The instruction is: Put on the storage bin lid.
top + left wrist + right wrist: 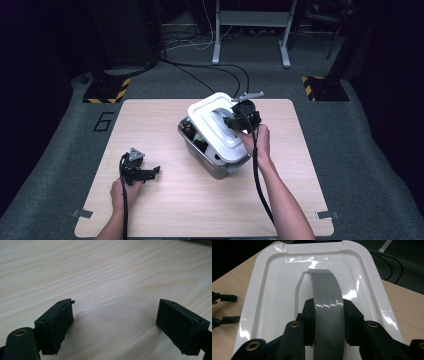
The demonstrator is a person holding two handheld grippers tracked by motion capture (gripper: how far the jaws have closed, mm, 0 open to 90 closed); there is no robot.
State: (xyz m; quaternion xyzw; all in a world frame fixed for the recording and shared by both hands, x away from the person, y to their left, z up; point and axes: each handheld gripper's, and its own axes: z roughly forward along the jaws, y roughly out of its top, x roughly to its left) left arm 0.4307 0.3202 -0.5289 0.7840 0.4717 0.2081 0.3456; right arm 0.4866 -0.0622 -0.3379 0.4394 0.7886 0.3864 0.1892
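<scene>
My right gripper [328, 322]: clamped on the grey handle [327, 302] of the white lid [212, 125], tilted over the metal box [200, 150]. My left gripper [115, 322]: jaws apart, nothing between, over the table [100, 270].

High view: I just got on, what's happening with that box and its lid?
A person is working the white lid of a metal box at the middle of the wooden table. The right gripper is shut on the lid's grey handle and holds the lid tilted over the box, so part of the box's inside shows at the left. The left gripper rests open on the table, apart from the box, with nothing between its jaws.
</scene>
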